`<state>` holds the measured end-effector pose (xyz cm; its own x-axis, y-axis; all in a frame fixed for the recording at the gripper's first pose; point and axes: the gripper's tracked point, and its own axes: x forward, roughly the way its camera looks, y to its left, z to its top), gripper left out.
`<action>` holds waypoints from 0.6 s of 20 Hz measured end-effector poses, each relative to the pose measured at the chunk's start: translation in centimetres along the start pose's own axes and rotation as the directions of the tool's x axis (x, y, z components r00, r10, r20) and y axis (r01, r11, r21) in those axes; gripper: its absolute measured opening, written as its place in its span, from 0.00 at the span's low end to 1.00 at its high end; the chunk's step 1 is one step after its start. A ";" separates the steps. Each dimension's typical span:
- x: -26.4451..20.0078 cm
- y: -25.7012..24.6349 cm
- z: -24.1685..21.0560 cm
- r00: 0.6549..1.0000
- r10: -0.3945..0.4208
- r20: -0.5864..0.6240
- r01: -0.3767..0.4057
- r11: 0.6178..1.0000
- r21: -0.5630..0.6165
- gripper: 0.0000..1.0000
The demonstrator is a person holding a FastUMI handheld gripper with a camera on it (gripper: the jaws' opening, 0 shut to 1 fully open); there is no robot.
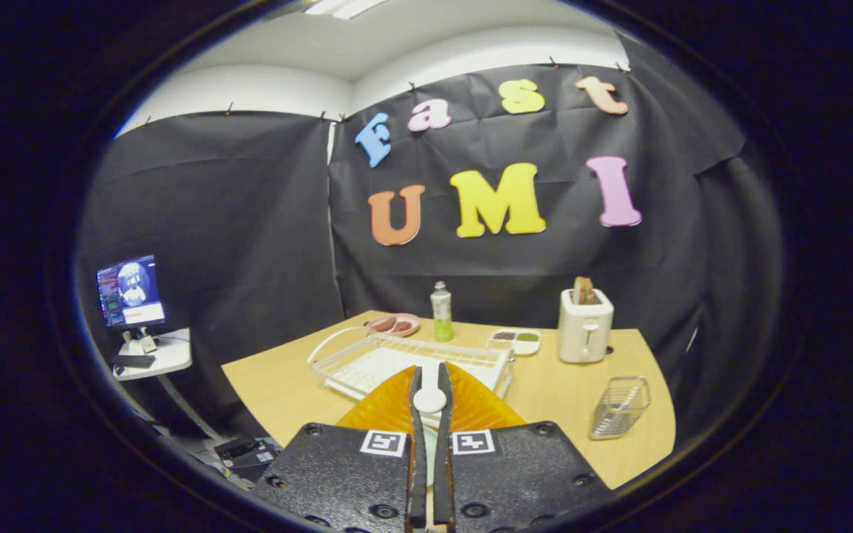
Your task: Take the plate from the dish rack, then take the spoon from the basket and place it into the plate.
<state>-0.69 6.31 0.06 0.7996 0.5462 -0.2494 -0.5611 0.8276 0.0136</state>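
Plate (430,400) edge-on, white, clamped between the two fingers (430,385), which press on it from both sides with only its thin rim between them. Held above the near end of the white dish rack (404,363) on the desk (278,385). Wire basket (619,407) stands well apart, toward the desk's right side; spoon inside not distinguishable. Toaster (584,324) beyond the basket.

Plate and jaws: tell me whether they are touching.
Touching. The gripper view shows the gripper with its jaws closed tight on both sides of the white plate, held edge-on just before the dish rack.
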 end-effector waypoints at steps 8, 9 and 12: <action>5.9 6.3 -7.1 0.952 0.200 -0.231 -0.201 0.979 0.021 0.09; 6.4 6.7 -7.5 0.945 0.216 -0.244 -0.215 0.976 0.032 0.09; 7.5 7.3 -8.3 0.932 0.237 -0.274 -0.233 0.971 0.048 0.09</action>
<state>-0.56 15.37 -9.72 0.5539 0.6701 -0.4941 -0.7209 0.6829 0.1181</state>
